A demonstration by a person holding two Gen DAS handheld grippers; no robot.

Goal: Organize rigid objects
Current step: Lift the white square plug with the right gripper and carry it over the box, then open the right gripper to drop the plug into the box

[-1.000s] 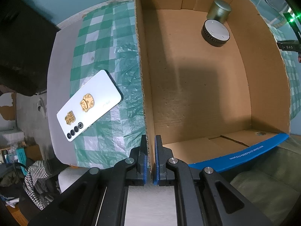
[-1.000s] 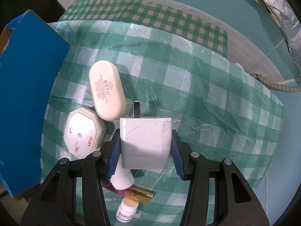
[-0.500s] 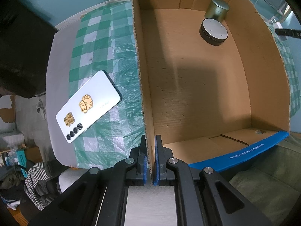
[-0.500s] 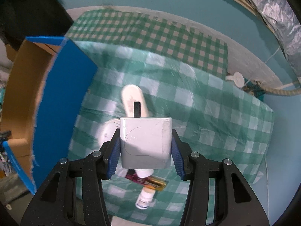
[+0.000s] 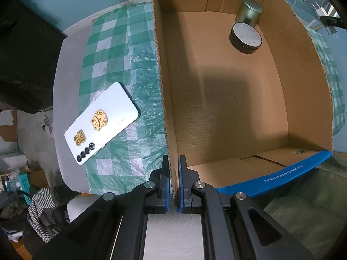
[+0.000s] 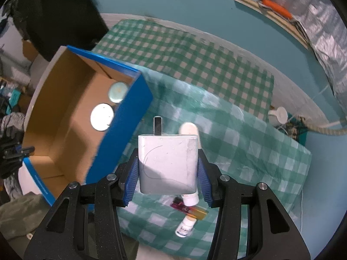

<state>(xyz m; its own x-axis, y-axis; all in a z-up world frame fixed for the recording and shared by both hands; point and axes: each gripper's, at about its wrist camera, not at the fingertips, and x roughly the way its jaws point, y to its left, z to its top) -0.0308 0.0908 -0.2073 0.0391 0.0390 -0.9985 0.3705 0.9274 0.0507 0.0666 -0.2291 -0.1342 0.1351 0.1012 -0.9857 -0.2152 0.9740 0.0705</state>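
Charger (image 6: 168, 164) up in the air, clamped in the right claw (image 6: 166, 176), plug prong forward, beside the cardboard box (image 6: 121, 134). Left claw (image 5: 172, 184) pinches the box wall, steadying it. Carry step, I'd say; next it must clear the blue rim and lower inside near the two tins (image 5: 246, 35). Box print and bottle (image 6: 185, 227) label: too small to read.
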